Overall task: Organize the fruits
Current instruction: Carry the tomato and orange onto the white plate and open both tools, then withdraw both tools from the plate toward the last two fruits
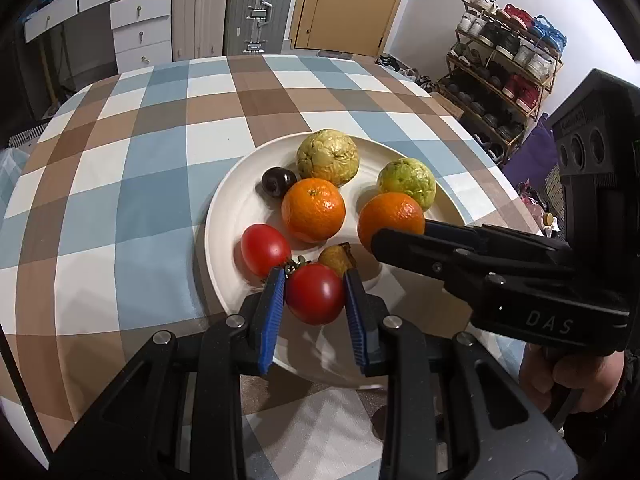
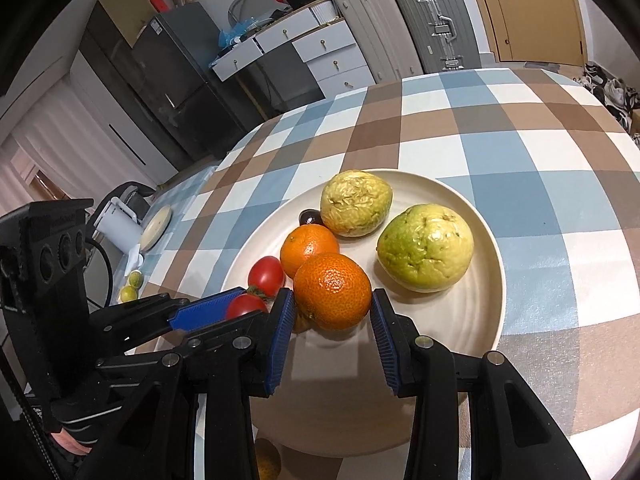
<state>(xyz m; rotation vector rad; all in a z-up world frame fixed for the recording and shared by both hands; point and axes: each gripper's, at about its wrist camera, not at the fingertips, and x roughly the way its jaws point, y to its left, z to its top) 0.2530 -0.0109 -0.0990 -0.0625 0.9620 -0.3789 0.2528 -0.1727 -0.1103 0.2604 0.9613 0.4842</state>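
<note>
The left gripper (image 1: pixel 315 286) is clamping its blue pads on a red tomato (image 1: pixel 315 293) at the six o'clock rim of the white plate (image 1: pixel 232 200). The right gripper (image 2: pixel 333 310) is squeezing a tangerine (image 2: pixel 333 291) at about seven o'clock on the plate in its own view. A second tangerine (image 1: pixel 313 210) is sitting near the centre, a second tomato (image 1: pixel 265 249) at eight o'clock, two green guavas (image 1: pixel 327 157) toward twelve and two, and a dark plum (image 1: pixel 278 181) at eleven. The checked tablecloth (image 1: pixel 160 160) is lying under everything.
</note>
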